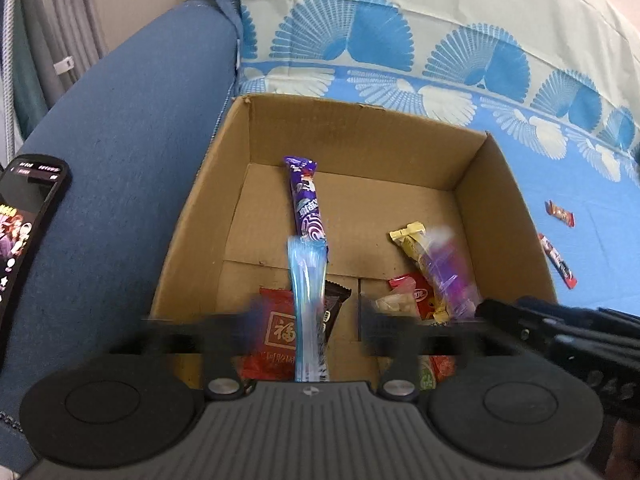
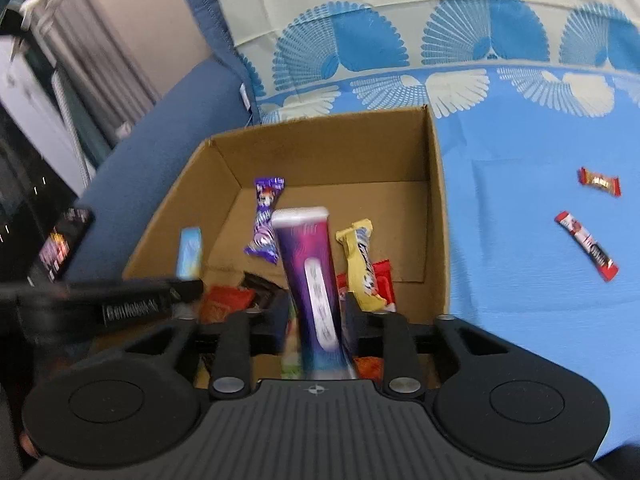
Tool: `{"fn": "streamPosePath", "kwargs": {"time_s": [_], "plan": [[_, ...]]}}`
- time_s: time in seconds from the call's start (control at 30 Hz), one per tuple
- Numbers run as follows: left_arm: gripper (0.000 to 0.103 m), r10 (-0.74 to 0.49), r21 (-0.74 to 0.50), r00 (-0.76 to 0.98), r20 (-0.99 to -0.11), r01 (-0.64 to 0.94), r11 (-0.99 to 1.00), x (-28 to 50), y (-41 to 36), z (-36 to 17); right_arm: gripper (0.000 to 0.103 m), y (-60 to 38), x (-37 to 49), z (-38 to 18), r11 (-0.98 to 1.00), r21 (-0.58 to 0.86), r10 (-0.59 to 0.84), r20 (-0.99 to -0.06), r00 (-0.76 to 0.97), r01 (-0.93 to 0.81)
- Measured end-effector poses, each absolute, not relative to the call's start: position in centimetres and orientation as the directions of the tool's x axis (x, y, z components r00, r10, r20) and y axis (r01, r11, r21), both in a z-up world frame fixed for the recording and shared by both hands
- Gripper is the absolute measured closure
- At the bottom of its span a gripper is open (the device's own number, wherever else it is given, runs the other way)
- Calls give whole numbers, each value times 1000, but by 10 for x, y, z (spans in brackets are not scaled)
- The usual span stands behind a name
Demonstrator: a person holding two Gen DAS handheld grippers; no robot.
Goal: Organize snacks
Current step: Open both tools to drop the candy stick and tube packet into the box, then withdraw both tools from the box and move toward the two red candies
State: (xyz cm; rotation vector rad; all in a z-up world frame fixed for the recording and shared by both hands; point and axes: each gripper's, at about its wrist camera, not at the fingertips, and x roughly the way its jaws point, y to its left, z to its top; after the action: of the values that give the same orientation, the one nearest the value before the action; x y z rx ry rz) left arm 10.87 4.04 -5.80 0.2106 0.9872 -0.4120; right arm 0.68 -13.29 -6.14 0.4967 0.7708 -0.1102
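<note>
An open cardboard box (image 1: 224, 184) sits on a blue sofa and holds several wrapped snacks: a purple bar (image 1: 307, 200), a yellow bar (image 1: 414, 248), red packets (image 1: 276, 336). My left gripper (image 1: 310, 320) is over the box's near edge with its fingers wide apart; a light blue packet (image 1: 307, 300) hangs between them, touching neither. My right gripper (image 2: 316, 320) is shut on a purple and pink packet (image 2: 310, 264) and holds it upright over the box (image 2: 436, 200). The purple bar (image 2: 266, 216) and yellow bar (image 2: 360, 264) lie beyond it.
Two red snack bars (image 2: 586, 246) (image 2: 599, 182) lie on the blue patterned cover (image 2: 520, 200) right of the box; they also show in the left wrist view (image 1: 558, 260). A phone (image 1: 24, 216) rests on the sofa arm (image 1: 120, 140) at left.
</note>
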Motion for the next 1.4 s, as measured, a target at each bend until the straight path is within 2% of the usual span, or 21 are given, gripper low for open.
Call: {"fn": "streamPosePath", "kwargs": {"time_s": [0.03, 0.1, 0.13, 0.2, 0.43, 0.57, 0.73, 1.4], "plan": [[0, -238, -18, 505, -830, 402, 915, 107, 45, -53, 32, -134, 5, -56, 875, 394, 74, -683, 727, 281], [0, -244, -22, 539, -806, 385, 923, 100, 55, -42, 27, -134, -2, -46, 878, 391, 63, -666, 743, 276], [0, -248, -20, 532, -809, 397, 918, 97, 59, -39, 21, -132, -6, -41, 884, 380, 56, -666, 744, 274], [0, -233, -7, 534, -813, 390, 921, 85, 68, -34, 17, -128, -21, -32, 894, 357, 38, -664, 747, 271], [0, -107, 88, 536, -838, 325, 941, 16, 90, -22, 13, -91, -91, -7, 940, 258, 1, -653, 758, 221], [0, -119, 96, 522, -845, 367, 925, -25, 97, -16, 12, -71, -128, 6, 967, 197, -2, -626, 780, 161], [0, -135, 108, 586, -799, 360, 927, -66, 106, 2, 11, -56, -173, 20, 983, 117, -48, -572, 819, 140], [0, -180, 94, 645, -743, 367, 925, -146, 112, 39, 5, -48, -257, 39, 977, 165, -40, -471, 881, 133]]}}
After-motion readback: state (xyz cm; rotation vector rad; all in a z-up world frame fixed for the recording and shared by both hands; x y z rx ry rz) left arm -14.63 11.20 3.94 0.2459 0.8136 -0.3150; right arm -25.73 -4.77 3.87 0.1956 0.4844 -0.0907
